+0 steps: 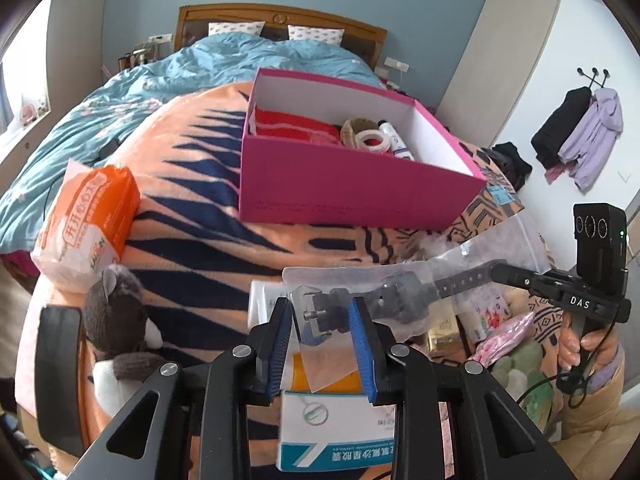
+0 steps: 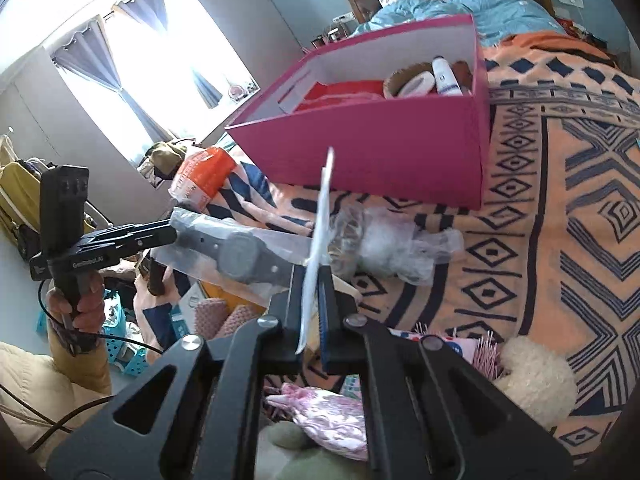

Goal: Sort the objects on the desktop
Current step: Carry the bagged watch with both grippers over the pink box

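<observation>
One pink box [image 1: 352, 196] holds two tape rolls [image 1: 362, 135] and one white tube [image 1: 394, 140]; beside it lie one orange packet [image 1: 90, 220] and one grey plush toy [image 1: 120, 320].

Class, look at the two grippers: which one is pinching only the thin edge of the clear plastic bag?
The right gripper: its pads are shut flat on the bag's bare edge. The left gripper closes around the bag's buckle end of the grey strap instead.

We're standing in a home bedroom. A wooden headboard [image 1: 280, 20], pillows and a blue duvet [image 1: 160, 76] are filling the bed, and jackets [image 1: 580, 132] are hanging on wall hooks.
</observation>
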`<action>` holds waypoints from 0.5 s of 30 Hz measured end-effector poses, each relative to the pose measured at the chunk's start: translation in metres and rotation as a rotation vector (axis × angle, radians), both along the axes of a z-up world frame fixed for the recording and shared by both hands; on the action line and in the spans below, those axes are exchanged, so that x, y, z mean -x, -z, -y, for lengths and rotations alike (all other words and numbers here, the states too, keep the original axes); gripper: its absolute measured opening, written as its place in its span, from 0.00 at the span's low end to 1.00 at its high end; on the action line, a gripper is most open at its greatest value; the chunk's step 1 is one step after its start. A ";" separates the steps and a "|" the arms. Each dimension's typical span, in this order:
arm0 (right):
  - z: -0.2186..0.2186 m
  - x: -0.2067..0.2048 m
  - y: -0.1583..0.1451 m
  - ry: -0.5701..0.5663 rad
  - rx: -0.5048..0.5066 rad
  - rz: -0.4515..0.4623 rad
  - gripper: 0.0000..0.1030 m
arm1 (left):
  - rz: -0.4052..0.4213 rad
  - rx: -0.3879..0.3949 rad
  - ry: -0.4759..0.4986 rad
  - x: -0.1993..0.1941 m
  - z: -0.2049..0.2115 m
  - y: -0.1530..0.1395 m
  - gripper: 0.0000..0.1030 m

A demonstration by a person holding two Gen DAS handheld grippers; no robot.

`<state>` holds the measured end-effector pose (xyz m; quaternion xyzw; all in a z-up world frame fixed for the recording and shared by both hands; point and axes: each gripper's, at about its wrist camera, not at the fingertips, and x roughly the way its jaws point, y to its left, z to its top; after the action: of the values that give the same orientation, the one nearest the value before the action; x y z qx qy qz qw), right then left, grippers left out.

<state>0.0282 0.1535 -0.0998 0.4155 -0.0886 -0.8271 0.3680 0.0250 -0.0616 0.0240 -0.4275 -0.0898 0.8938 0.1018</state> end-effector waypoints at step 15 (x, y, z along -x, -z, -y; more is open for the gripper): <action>0.001 0.008 -0.030 0.017 0.028 -0.060 0.07 | -0.049 0.006 -0.011 0.019 0.004 -0.019 0.29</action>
<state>0.0206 0.1527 -0.0695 0.3844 -0.0928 -0.8409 0.3694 0.0057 -0.0651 0.0431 -0.4052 -0.0869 0.9048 0.0978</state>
